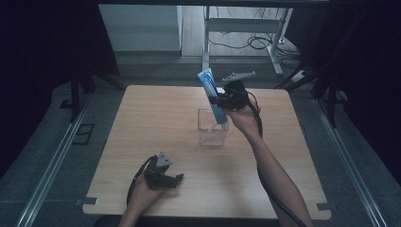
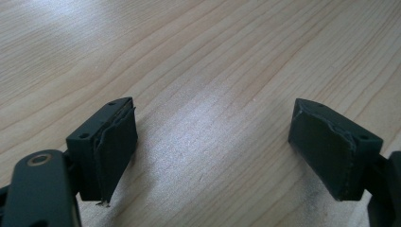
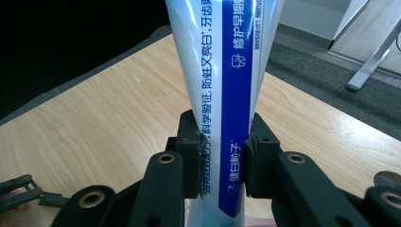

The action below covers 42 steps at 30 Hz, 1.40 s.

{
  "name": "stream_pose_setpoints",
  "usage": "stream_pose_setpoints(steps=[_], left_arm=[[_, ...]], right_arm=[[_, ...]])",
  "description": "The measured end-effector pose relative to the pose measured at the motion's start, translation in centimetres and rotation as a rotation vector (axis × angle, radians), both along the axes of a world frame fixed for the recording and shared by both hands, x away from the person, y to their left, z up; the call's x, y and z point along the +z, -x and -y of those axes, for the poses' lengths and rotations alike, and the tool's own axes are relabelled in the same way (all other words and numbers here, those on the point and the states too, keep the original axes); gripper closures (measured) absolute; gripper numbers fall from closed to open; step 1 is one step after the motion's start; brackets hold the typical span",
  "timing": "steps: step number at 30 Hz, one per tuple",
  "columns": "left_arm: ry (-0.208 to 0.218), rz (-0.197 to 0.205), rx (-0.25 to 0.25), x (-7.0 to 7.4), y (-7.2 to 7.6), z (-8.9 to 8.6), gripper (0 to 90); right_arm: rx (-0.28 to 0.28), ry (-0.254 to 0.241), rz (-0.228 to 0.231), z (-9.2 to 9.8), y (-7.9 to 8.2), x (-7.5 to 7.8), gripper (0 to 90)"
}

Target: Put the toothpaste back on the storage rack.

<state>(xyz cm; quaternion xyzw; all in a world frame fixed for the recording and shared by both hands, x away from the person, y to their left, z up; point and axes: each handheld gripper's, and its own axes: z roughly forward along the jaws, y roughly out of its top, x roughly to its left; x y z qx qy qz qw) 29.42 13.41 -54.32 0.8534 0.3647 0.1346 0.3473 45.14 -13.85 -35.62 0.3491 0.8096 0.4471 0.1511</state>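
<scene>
Over the table centre: a toothpaste tube [image 1: 212,94] stands tilted, its lower end inside a clear container [image 1: 211,127] and its flat crimped end leaning up toward the far left.
Toothpaste tube: white and blue with printed Chinese characters; in the right gripper view [image 3: 222,94] it runs from the bottom edge up past the top edge, widening as it goes.
Right gripper: clamped on the toothpaste tube [image 1: 218,100]; in its own view the two black jaws [image 3: 221,161] press on the tube's two sides, low on its body.
Right hand: the hand [image 1: 242,118] comes in from the near right, forearm stretched over the table, holding the gripper just right of the container's top.
Clear container: a see-through, square-sided cup, upright on the wooden table [image 1: 156,118], a little right of centre; the tube's lower end shows through its wall.
Left gripper: it rests low at the near left of the table [image 1: 165,177], well apart from the container; in its own view the jaws stand wide apart [image 2: 213,151] with bare wood between them, gripping nothing.
Left hand: the hand [image 1: 144,191] enters from the near edge, holding that gripper.
Beyond the table: a grey floor, a white desk frame [image 1: 246,28] and loose cables [image 1: 250,43] lie at the far side.
</scene>
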Motion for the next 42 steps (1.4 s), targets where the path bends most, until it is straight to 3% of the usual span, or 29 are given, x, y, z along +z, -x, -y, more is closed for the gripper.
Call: stream_pose_setpoints(steps=[11,42], left_arm=[[-0.005,0.004,-0.004,0.0,0.0,0.0,16.3],[-0.004,0.001,-0.003,0.0,0.0,0.0,16.3]], right_arm=[[-0.004,0.014,0.017,-0.3,-0.4,-1.1,71.8],[0.015,0.059,-0.007,-1.3,-1.0,-5.0,71.3]])
